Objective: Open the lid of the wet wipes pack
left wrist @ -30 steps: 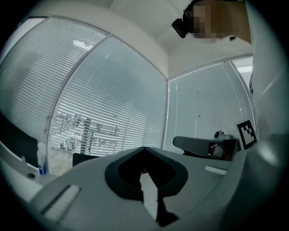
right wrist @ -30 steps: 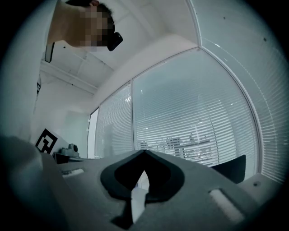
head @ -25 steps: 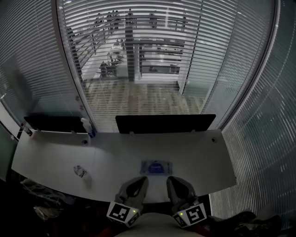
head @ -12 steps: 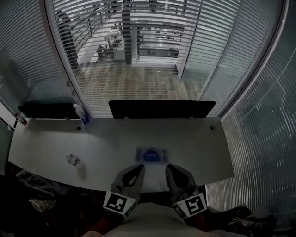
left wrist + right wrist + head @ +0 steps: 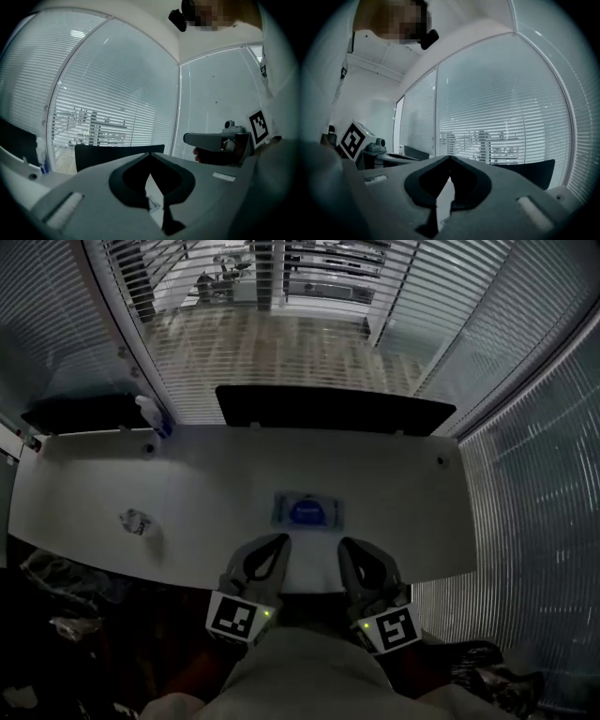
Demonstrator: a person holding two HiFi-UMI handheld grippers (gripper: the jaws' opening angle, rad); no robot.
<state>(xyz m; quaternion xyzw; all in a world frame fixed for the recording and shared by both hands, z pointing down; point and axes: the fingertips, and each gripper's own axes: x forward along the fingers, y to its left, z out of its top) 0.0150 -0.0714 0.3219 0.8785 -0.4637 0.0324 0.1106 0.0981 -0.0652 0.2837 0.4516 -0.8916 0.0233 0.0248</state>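
Now, left gripper [image 5: 277, 544] and right gripper [image 5: 346, 547] hovering at the tabletop [image 5: 206, 493] edge, fingers closed, empty; wipes pack [image 5: 307, 512] lying just ahead.

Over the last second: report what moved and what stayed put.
The head view tipped down, so the desk and the wipes pack sit higher in the picture. The left gripper and right gripper stay shut and empty, side by side over the desk's near edge, short of the pack. Nothing was gripped or released. The pack, the crumpled scrap and the bottle kept their places.
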